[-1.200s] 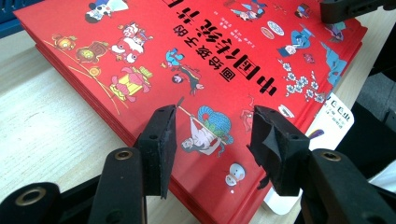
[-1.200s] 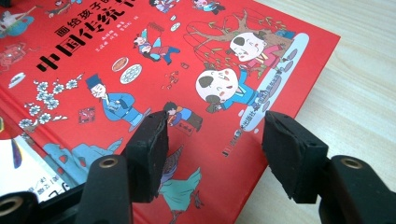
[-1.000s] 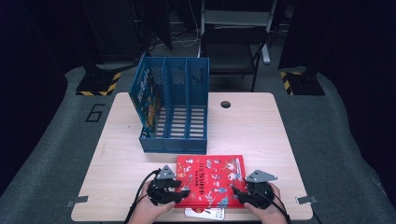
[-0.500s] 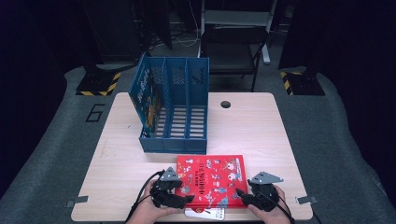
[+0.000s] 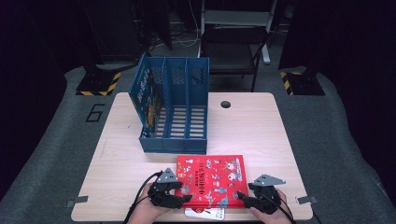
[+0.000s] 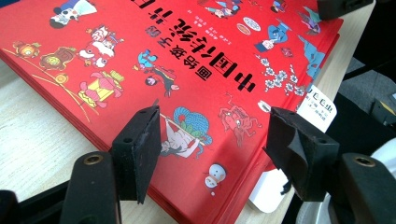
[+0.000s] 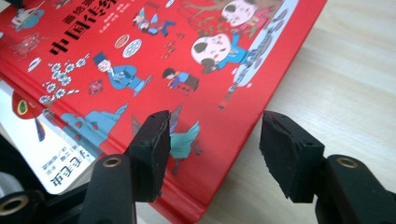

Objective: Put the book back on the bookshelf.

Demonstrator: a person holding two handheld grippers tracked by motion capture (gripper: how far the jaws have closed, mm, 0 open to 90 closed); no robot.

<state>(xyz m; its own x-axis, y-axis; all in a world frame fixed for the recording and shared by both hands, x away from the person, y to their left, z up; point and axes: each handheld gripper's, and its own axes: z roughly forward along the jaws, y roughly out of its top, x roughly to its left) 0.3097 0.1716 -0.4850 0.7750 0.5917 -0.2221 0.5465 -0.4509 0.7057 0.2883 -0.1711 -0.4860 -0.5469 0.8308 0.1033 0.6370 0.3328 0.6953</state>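
High view: one red picture book (image 5: 212, 178) is seen flat at the near edge of the table (image 5: 252, 126), just in front of one blue three-slot file rack (image 5: 173, 109). A second, white-covered booklet (image 5: 205, 213) is partly covered by the red one and pokes out past the table edge. Left gripper (image 5: 180, 198) is placed at the book's near-left corner, right gripper (image 5: 242, 198) at its near-right corner (two grippers, one per hand).

Left gripper view: jaws are parted wide, having just been closing from fully open. The red cover (image 6: 187, 79) is seen between and beyond them; no pad is pressed on it. The white booklet's corner (image 6: 320, 107) is visible beside the right-hand jaw.

Right gripper view: jaws are held apart, having just been closing slightly, straddling the book's edge (image 7: 219, 154); nothing is clamped. One jaw is over the cover, the other over bare table (image 7: 345, 79).
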